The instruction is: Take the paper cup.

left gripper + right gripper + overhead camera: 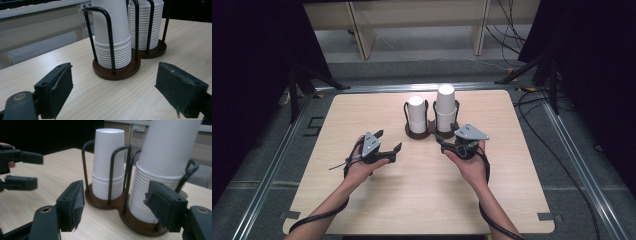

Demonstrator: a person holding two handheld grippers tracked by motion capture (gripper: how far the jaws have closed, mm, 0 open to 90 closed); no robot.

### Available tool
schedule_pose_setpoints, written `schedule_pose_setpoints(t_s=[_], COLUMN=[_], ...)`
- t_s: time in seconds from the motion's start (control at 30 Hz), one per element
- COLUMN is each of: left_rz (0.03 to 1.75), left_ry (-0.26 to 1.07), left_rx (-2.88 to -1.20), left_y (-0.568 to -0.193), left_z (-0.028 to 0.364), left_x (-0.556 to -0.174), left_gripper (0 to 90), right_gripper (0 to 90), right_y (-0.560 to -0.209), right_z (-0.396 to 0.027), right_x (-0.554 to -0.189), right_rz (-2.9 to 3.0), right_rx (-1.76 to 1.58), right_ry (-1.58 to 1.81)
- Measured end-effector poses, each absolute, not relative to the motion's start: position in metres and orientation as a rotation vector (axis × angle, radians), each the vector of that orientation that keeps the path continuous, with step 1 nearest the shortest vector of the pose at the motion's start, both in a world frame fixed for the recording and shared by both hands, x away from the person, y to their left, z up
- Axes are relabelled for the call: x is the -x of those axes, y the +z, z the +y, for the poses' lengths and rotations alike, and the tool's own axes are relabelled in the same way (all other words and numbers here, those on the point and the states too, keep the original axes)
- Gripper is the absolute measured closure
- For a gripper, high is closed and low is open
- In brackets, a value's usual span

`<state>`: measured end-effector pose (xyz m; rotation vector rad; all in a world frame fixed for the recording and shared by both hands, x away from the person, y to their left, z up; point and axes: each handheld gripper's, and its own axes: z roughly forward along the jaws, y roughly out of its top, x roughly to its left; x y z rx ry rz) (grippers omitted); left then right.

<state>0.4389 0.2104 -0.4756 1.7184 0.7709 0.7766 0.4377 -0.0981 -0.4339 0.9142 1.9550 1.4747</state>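
1. Your left tool (388, 141) hovers over the surface (422, 200), jaws apart, nothing between them.
2. Your right tool (443, 141) has its jaws apart too, just beside the taller cup stack (445, 107), seemingly not touching it.
3. Both stacks stand upright in the brown cup holder (417, 134); the shorter cup stack (416, 114) is on its left.

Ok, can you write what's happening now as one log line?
left gripper: open, empty | right gripper: open, beside taller cup stack | cup holder: untouched
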Motion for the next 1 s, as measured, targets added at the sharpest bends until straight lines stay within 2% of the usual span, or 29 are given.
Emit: schedule_pose_setpoints(t_s=[0.43,1.0], left_rz=[0.773,0.795], left_ry=[0.733,0.718], left_rx=[-1.753,-1.769], left_y=[-0.472,-0.478], left_z=[0.178,0.169], left_x=[-0.478,-0.502], left_gripper=[13.7,13.5], right_gripper=[33.1,35.5], right_y=[-0.417,-0.409], right_z=[-0.066,-0.043], right_x=[-0.472,-0.493], right_rz=[1.971,1.959], right_rx=[-0.875,-0.903], right_ry=[1.460,1.474])
